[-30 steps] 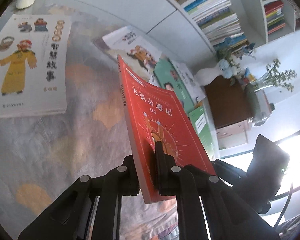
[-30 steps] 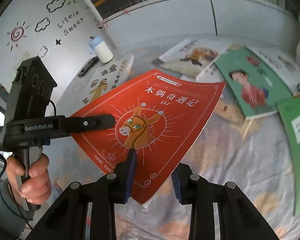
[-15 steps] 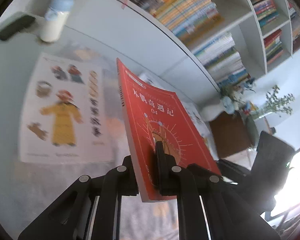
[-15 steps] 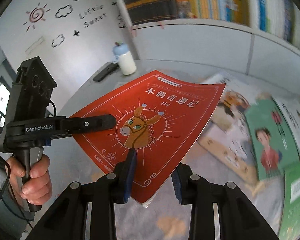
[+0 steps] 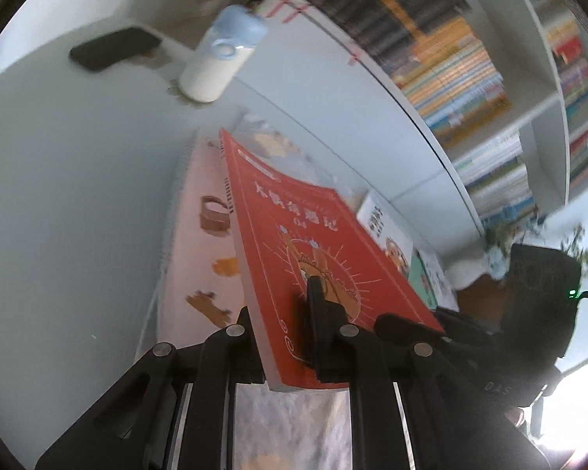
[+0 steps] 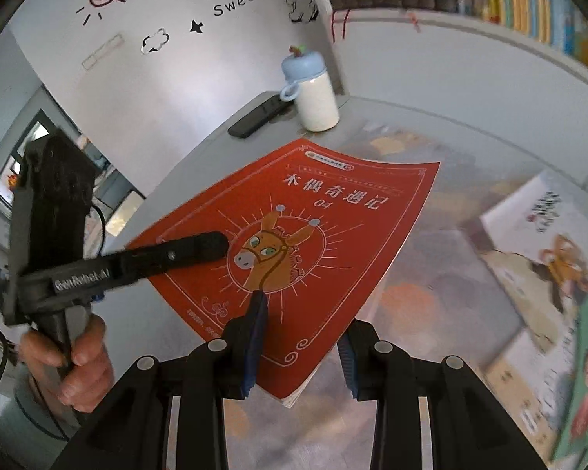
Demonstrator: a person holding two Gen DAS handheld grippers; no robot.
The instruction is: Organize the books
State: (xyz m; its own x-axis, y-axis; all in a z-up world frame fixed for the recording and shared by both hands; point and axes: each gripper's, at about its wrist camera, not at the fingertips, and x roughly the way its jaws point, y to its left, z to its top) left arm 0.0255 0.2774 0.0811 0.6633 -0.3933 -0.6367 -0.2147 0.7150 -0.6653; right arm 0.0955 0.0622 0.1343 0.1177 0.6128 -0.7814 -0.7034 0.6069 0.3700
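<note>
Nearest: red paperback (image 6: 317,243), thin, glossy cover with a donkey emblem, page block flexing slightly, held in the air above the table (image 6: 443,305); the left hand-held gripper (image 5: 290,337) is clamped on its edge, the right hand-held gripper (image 6: 300,340) has its blue-padded jaws astride the lower corner, where contact cannot be told. Beyond: several flat picture books (image 6: 545,246) lie loose on the mottled cloth, unsorted, so most of the task remains. Farthest: white bottle (image 6: 315,94) with blue cap, dark remote (image 6: 256,115), packed bookshelves (image 5: 470,78).
</note>
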